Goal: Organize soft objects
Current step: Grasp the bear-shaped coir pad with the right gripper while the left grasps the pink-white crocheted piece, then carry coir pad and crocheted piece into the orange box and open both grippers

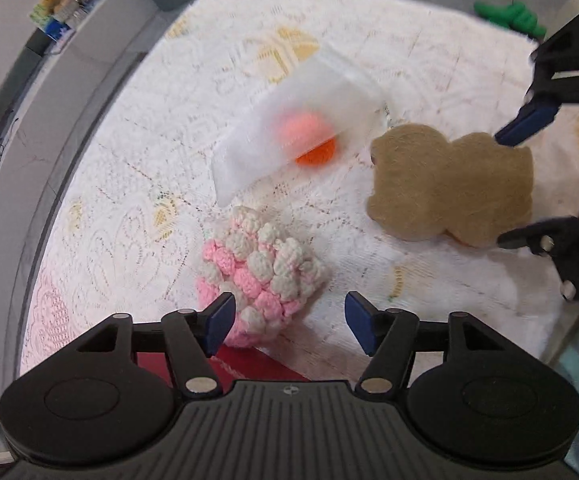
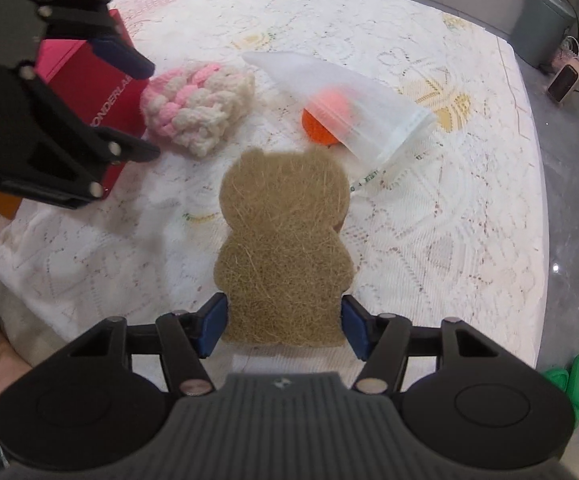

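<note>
The right gripper (image 2: 283,322) has its blue pads (image 2: 213,322) at either side of the bottom edge of the brown bear-shaped pad (image 2: 285,236), touching or nearly so; whether it squeezes cannot be told. The bear lies flat on the lace cloth (image 2: 429,240), head pointing away from that gripper. Just beyond its head lies a clear bag (image 2: 353,100) with an orange ball (image 2: 319,120) partly inside. Left of the bag sits the pink-and-white knit (image 2: 199,106), beside a red box (image 2: 89,92). The left gripper (image 1: 289,322) hangs wide open and empty just over the knit's (image 1: 263,276) near edge, its left pad by the knit. A green toy (image 1: 511,18) lies off the cloth.
</note>
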Motion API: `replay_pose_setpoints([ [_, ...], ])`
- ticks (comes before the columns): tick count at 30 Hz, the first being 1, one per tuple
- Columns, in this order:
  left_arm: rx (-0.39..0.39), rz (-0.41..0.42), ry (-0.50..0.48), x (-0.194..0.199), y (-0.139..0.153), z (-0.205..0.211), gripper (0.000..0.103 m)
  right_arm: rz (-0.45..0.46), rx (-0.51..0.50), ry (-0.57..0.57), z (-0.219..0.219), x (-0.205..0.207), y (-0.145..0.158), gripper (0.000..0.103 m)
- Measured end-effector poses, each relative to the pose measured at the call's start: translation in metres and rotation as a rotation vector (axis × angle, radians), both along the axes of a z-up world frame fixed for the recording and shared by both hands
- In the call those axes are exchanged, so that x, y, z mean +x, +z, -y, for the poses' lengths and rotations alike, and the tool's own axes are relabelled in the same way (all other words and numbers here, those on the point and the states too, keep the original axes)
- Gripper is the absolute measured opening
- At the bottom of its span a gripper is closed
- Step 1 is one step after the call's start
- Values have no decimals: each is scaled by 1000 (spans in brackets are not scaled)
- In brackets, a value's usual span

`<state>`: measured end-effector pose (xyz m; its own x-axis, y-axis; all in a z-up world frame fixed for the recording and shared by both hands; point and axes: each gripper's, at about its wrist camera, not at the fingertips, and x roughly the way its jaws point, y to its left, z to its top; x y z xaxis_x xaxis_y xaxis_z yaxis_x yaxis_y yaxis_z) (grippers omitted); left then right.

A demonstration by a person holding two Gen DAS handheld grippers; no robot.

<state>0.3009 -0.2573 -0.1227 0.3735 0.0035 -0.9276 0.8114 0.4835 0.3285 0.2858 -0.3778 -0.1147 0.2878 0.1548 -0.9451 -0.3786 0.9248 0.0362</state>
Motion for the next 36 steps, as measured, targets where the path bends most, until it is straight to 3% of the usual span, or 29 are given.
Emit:
replay_pose_setpoints([
  [2, 28, -16, -14, 4, -7, 4, 80, 14, -2, -8, 0, 0, -1, 74],
  [6, 89, -42, -19, 15, -23, 11, 80, 36, 49, -14, 1, 0, -2, 80],
  [11, 125, -43, 13, 27, -35, 19, 80, 54, 59, -29, 0, 5, -8, 79],
  [15, 169, -25, 17, 30, -48, 24, 79, 48, 52, -51, 2, 7, -14, 72],
  [16, 162, -19, 21, 30, -48, 24, 77, 45, 61, -57, 2, 7, -16, 72],
  [20, 141, -9, 39, 27, -44, 23, 50, 54, 67, -58, 3, 4, -16, 71],
  [23, 126, 25, 46, 21, -40, 22, 38, 60, 60, -59, 3, 2, -15, 70],
  [30, 26, 61, 74, 2, -8, 16, 34, 79, 53, -32, -4, -11, 2, 70],
  [36, -71, 20, 68, -31, 26, 13, 33, 57, 103, -71, -1, -21, 15, 70],
])
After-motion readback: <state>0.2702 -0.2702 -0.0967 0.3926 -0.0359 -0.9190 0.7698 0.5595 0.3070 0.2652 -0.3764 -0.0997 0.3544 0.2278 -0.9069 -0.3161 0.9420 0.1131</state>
